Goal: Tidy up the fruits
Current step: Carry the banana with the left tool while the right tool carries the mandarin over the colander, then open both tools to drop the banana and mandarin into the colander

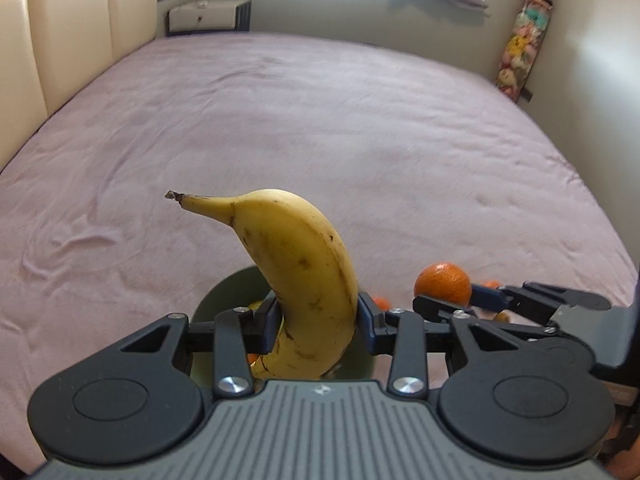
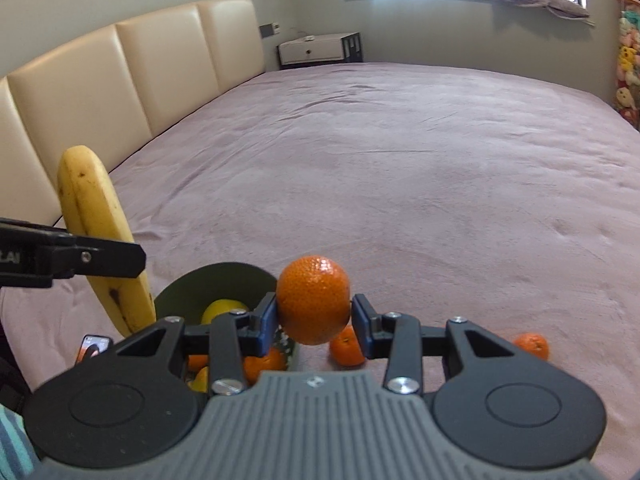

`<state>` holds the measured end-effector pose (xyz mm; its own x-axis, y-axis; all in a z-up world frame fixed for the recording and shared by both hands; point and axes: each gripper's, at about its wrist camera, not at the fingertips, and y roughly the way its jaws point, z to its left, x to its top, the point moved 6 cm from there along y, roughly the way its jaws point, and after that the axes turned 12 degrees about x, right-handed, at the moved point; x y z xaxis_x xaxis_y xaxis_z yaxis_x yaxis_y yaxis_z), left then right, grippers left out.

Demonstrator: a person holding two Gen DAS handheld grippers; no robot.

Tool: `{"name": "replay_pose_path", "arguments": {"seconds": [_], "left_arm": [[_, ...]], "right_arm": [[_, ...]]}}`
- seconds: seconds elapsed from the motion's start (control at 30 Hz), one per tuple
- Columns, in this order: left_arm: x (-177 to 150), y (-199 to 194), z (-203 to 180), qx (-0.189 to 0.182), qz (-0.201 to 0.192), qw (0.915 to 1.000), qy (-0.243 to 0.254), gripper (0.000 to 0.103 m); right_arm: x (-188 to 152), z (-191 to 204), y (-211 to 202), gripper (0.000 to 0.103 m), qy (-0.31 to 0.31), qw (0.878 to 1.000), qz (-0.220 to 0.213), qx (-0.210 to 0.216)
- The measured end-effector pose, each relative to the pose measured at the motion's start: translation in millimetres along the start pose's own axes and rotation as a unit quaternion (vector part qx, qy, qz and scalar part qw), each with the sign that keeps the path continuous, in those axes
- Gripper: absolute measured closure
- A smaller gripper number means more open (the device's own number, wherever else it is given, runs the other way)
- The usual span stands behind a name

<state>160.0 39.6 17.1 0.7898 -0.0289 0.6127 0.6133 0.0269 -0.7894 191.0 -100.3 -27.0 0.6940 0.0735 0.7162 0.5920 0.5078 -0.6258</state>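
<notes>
Bed [image 2: 400, 160]; loose tangerines [image 2: 532, 345] in right view only.

My left gripper [image 1: 318, 322] holds a banana [image 1: 296, 280] upright between its pads, above the bowl [image 1: 224, 294], stem end up and leaning left. My right gripper [image 2: 314, 322] holds a tangerine [image 2: 313, 299] off the bed [image 2: 400, 160], just right of the bowl [image 2: 208, 280] and right of the banana [image 2: 102, 240]. In the bowl lie a lemon [image 2: 222, 309] and, nearer me, more tangerines [image 2: 264, 364]. On the bed right of the bowl sit two loose tangerines: one [image 2: 346, 347] under my right pads, another [image 2: 532, 345] farther right. The headboard [image 2: 120, 72] runs along the bed's left; a nightstand [image 2: 320, 50] stands beyond its far end.
</notes>
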Motion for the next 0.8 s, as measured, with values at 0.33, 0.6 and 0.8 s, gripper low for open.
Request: {"name": "replay_pose_path", "arguments": {"seconds": [0.33, 0.6, 0.8], "left_arm": [[-30, 44, 23, 0.006, 0.081, 0.9965, -0.019, 0.059], [-46, 78, 33, 0.008, 0.135, 0.9900, -0.040, 0.059], [-49, 95, 31, -0.002, 0.153, 0.9862, -0.062, 0.059]], "right_arm": [[-17, 29, 42, 0.066, -0.034, 0.996, 0.064, 0.048], [-35, 31, 76, 0.066, -0.052, 0.992, 0.110, 0.040], [-38, 42, 97, 0.066, -0.119, 0.984, 0.126, 0.031]]}}
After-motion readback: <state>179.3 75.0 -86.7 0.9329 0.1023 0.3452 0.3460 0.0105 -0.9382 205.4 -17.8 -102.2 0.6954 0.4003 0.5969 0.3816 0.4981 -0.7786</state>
